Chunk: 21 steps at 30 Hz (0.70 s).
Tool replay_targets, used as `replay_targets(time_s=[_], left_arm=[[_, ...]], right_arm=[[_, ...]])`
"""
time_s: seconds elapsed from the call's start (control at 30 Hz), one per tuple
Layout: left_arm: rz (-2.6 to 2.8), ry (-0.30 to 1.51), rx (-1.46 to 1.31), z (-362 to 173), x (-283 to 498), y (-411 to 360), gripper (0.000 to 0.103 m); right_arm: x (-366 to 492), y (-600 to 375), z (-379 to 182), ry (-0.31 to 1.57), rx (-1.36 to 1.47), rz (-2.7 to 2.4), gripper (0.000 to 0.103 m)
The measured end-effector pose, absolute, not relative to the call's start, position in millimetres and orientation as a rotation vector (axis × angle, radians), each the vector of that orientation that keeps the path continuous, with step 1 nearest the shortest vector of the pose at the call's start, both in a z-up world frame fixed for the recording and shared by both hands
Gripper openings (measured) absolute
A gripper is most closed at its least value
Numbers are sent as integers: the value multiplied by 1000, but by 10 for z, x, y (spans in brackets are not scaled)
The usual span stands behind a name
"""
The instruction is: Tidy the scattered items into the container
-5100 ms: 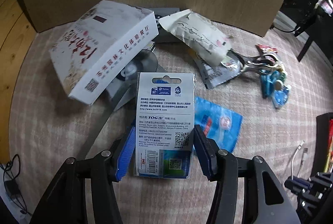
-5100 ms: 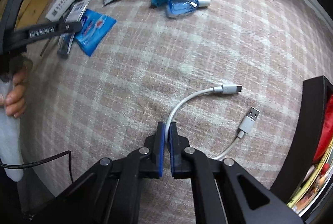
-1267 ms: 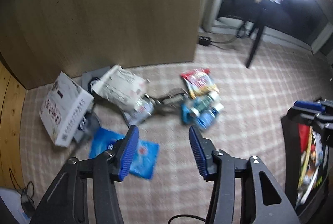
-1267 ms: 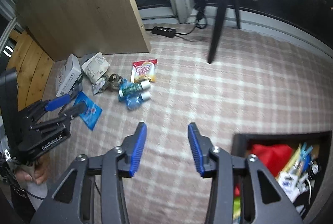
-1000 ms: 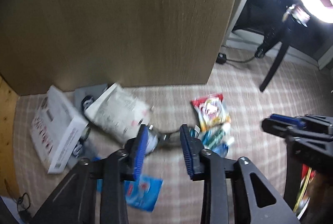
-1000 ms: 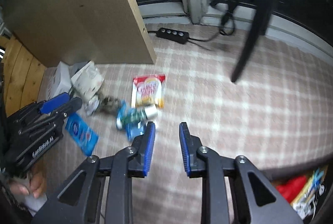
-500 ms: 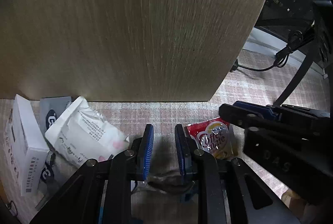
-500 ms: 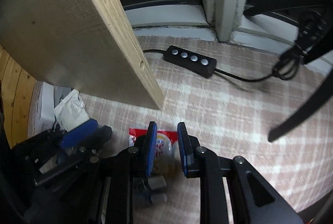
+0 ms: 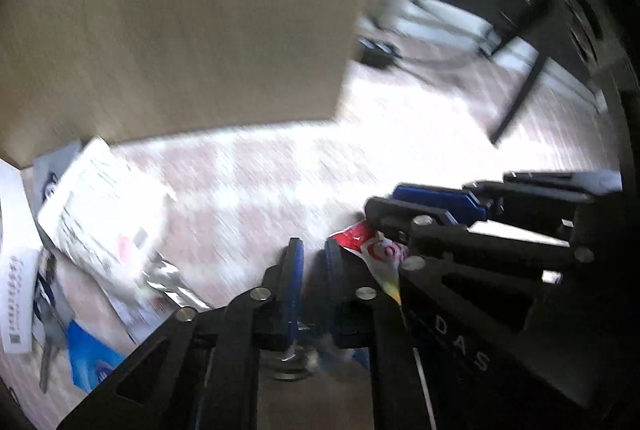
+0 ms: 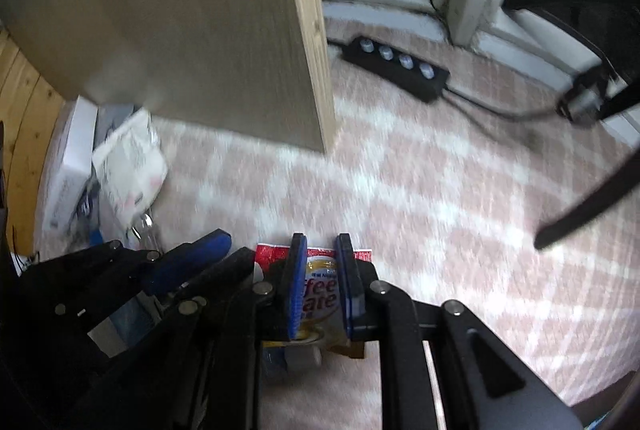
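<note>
At the bottom centre of the right wrist view, the right gripper (image 10: 321, 286) is pointing steeply down at the checked carpet (image 10: 440, 190), and its jaws are closing around a red and gold creamer sachet (image 10: 320, 294) lying flat between the blue pads. Whether the pads are already pressing on the sachet cannot be told, since a sliver of packet is showing on each side of them. Just to the lower left, the left gripper (image 10: 208, 250) is reaching in beside it, almost touching.

In the left wrist view, the left gripper (image 9: 312, 270) is sitting low at the bottom centre with its jaws narrowing to a thin gap; a blurred metal object (image 9: 288, 362) is lying under the fingers, but what it is, and whether it is caught, cannot be told. The sachet (image 9: 374, 250) is peeking out at the right of the fingertips, under the right gripper (image 9: 400, 206).

Further off at the left, a white pouch (image 10: 132, 166), a white box (image 10: 68, 174) and a blue packet (image 9: 90, 362) are lying scattered at the foot of a wooden panel (image 10: 180, 22). Beyond, in the upper right, a black power strip (image 10: 396, 68) is resting on the carpet.
</note>
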<state>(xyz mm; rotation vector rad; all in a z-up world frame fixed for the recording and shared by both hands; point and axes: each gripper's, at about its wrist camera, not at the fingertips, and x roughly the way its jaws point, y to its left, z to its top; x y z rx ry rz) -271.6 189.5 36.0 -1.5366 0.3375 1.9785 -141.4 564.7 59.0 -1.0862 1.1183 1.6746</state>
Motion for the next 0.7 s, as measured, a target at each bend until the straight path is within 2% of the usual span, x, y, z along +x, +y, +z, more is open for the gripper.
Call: replay_targets(time_s=[0.3,0.5,0.7], left_arm=[[1824,492,-1452,375,-1680,1833,8],[1785,491,-1482,347,-1230,1475,8],[1818,380,-1524,464,-1039,1263,8]], right_arm=[[-923,4806,556,1240,-1070,1640,15],[-629,4177,540,1241,-1171,1603,15],[-525,3781,683,1250,-1152,1633,15]])
